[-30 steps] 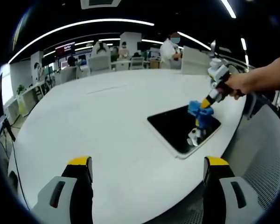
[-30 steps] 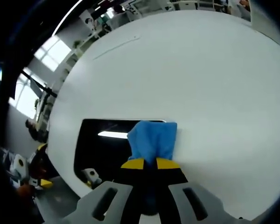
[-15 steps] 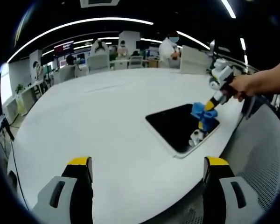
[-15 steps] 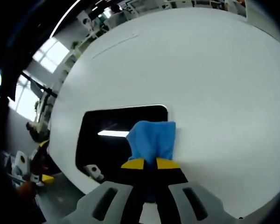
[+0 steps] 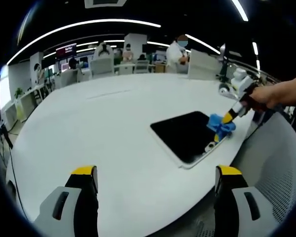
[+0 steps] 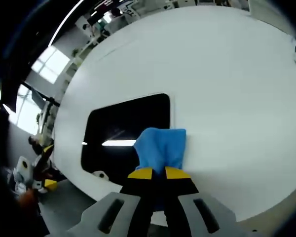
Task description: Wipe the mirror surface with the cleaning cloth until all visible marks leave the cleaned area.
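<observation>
— What has the right gripper [image 6: 154, 174] got?

— Its yellow-tipped jaws are pinched together on a folded bright blue cleaning cloth [image 6: 161, 148], which fans out ahead of them. In the left gripper view the same right gripper [image 5: 229, 117] comes in from the right, held by a person's hand [image 5: 266, 96], with the blue cloth [image 5: 220, 125] pressed down at its tip.

— Where does the cloth sit?

— On the right end of a dark rectangular mirror with rounded corners and a thin pale border [image 5: 186, 135], at the edge where glass meets table. In the right gripper view the mirror [image 6: 123, 126] lies to the left of the cloth, which overlaps its near right corner.

— How does the glass look?

— Nearly black, glossy, reflecting a bright ceiling strip light. Marks cannot be made out.

— And the left gripper [image 5: 155, 185]?

— Jaws spread wide, holding nothing, hovering over the near part of the round white table [image 5: 98, 123], well apart from the mirror.
</observation>
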{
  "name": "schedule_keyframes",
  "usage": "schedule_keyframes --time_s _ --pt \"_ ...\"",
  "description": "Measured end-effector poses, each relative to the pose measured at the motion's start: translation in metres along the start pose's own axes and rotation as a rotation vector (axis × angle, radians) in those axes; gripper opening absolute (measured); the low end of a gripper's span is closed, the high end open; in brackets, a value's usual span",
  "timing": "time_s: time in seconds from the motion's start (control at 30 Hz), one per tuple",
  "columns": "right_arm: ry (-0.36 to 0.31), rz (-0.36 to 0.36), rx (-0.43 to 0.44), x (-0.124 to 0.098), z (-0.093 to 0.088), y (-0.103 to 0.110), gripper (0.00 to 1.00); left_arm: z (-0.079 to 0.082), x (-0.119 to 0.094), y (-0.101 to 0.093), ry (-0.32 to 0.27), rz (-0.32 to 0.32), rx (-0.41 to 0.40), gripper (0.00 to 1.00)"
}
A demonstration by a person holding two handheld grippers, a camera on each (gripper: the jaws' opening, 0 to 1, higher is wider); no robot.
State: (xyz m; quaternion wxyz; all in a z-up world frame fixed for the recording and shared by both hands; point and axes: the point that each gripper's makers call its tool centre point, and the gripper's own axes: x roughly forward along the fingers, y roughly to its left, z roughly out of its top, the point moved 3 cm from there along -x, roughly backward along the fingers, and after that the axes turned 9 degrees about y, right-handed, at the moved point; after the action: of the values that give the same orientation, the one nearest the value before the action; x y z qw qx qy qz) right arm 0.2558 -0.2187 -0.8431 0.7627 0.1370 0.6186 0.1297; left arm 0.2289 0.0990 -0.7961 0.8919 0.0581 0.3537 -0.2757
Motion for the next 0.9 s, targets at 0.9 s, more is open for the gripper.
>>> schedule_keyframes --time_s 0.9 --pt "0.001 -0.009 0.013 -0.002 -0.017 0.006 0.01 0.006 -0.002 -0.003 -0.039 -0.031 -0.004 0.99"
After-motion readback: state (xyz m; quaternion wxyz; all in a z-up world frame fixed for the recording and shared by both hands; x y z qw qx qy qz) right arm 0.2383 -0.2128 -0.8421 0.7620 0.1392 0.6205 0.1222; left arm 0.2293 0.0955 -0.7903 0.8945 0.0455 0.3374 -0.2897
